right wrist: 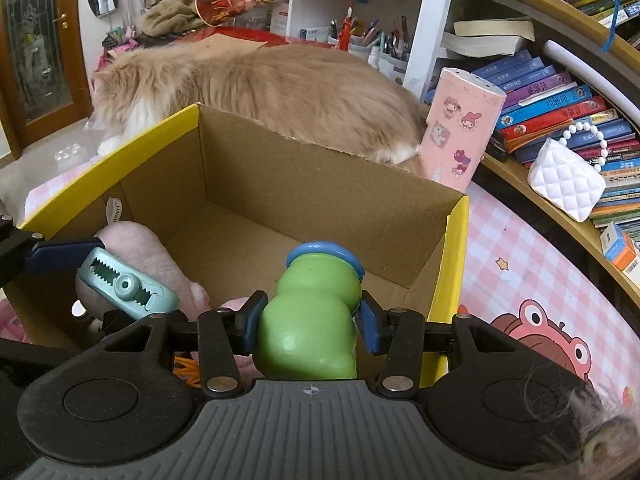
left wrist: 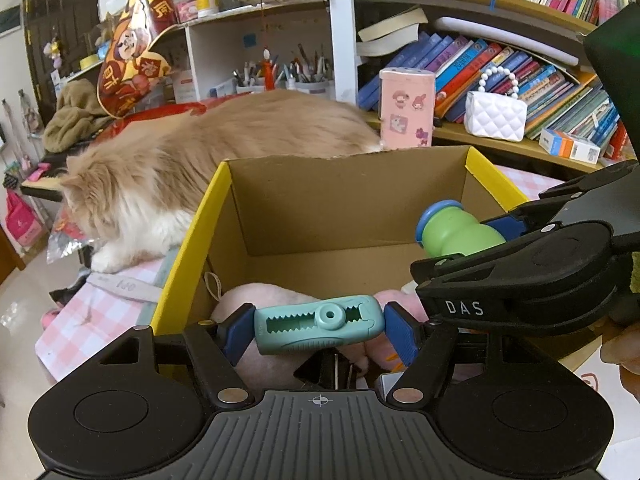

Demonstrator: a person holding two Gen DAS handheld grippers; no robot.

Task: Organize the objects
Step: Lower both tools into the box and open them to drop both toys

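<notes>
1. The left hand-held gripper (left wrist: 320,330) stands partly open, its blue pads pressed on the two ends of a teal clip (left wrist: 318,328), held crosswise above the near end of the cardboard box (left wrist: 340,200).
2. The right hand-held gripper (right wrist: 308,326) is narrowly open around a green bottle (right wrist: 310,320) with a blue cap; the left pad touches it, and a small gap shows at the right pad.
3. The bottle hangs over the near right part of the box.
4. A pink plush toy (right wrist: 132,248) lies inside the box, under the clip.
5. A long-haired cat (left wrist: 180,176) lies behind the box on the desk (right wrist: 520,248), beside a pink tin (right wrist: 460,128).
</notes>
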